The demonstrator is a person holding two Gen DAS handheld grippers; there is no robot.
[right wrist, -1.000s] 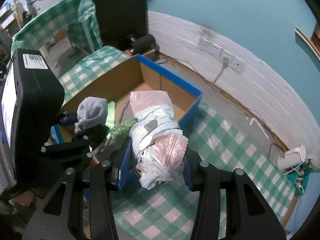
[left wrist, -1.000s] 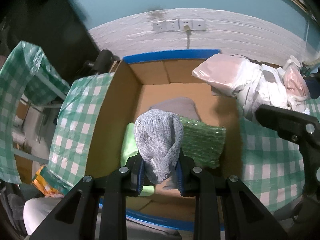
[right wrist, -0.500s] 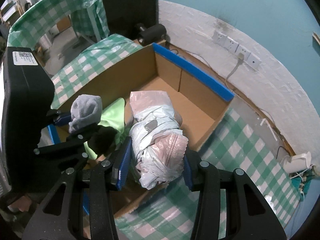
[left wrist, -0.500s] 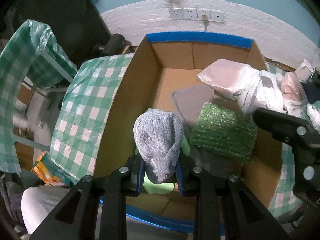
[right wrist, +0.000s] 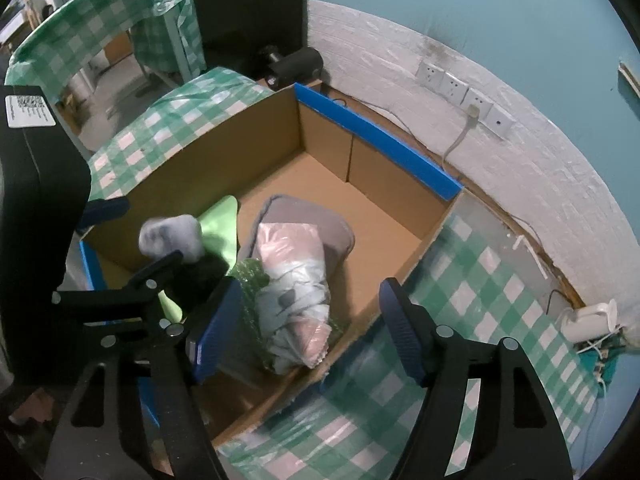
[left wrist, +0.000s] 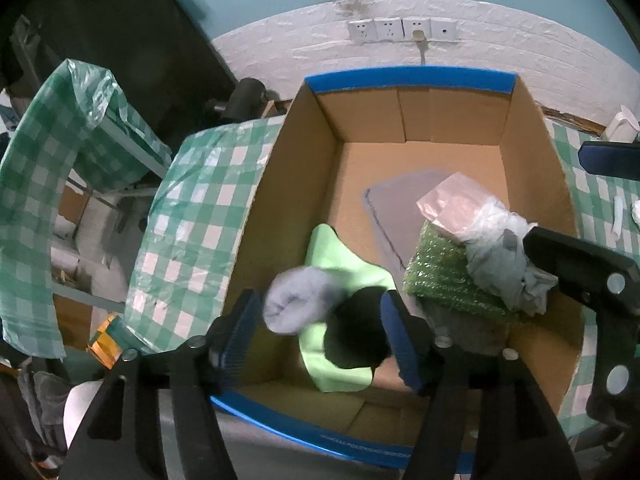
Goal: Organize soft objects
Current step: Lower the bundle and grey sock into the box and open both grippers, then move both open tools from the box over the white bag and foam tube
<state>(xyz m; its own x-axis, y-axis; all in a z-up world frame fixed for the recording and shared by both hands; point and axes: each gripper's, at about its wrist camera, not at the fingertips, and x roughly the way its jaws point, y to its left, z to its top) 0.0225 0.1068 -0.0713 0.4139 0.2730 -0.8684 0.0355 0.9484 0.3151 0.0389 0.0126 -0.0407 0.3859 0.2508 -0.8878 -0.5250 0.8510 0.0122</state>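
Left gripper [left wrist: 322, 334]: jaws spread wide above the near-left corner of the box [left wrist: 408, 84], blue ribbed pads clear of everything. Between them, blurred: a grey sock [left wrist: 298, 300], knitted and balled, with a dark part beside it, just over a smooth light-green cloth [left wrist: 340, 268]; whether the sock touches the cloth cannot be told. Farther right on the box floor: a flat grey pad [left wrist: 400, 204], then a green bubble-textured pack [left wrist: 440, 272] with a crinkled plastic bundle [left wrist: 476, 220], pink and white, lying on top. Right gripper [right wrist: 308, 328]: jaws also wide, holding nothing, tilted down over the near-right edge of the box, the bundle lying below and between the pads without contact. Brown corrugated cardboard, blue-taped rims, set on a green-and-white checked tablecloth [right wrist: 480, 280]. At far right, a white brick wall [right wrist: 520, 160] with a row of sockets [right wrist: 464, 96].
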